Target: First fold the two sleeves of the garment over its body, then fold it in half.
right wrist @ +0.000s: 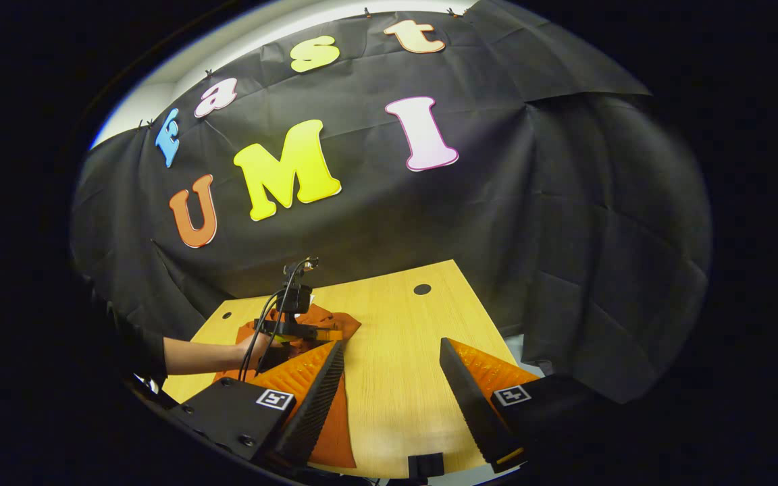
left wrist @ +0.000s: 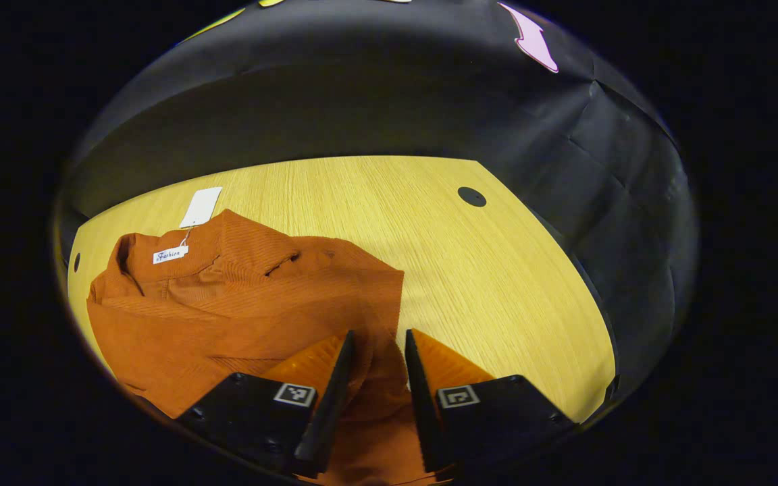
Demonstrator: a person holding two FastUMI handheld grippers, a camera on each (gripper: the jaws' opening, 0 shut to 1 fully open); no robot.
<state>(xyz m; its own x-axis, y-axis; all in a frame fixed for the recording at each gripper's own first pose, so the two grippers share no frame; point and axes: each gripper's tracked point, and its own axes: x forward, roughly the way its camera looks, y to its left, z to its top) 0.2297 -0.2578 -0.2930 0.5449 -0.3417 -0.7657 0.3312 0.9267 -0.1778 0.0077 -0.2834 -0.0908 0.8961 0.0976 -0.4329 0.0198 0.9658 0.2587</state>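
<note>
Where the left gripper view begins, at its lower edge, the left gripper point(left wrist: 379, 341) has its two fingers a little apart, with a fold of the rust-orange garment point(left wrist: 240, 304) rising between them; whether both fingers press on the cloth cannot be told. Each finger base bears one square black-and-white marker, two in all. Beyond the fingers the one garment lies bunched on the left part of the wooden table point(left wrist: 497, 270), its collar toward the far edge. One small white neck label point(left wrist: 170, 254) is sewn inside the collar, its script too small to read surely, and one blank white hang tag point(left wrist: 201, 206) lies on the wood just past the collar. One dark round hole point(left wrist: 472, 196) shows in the table farther right. In the right gripper view, the right gripper point(right wrist: 392, 358) stands wide apart over bare table point(right wrist: 396, 378), gripping nothing. Farther off, a hand point(right wrist: 254, 347) holds the other gripper down at the garment point(right wrist: 335, 324).
</note>
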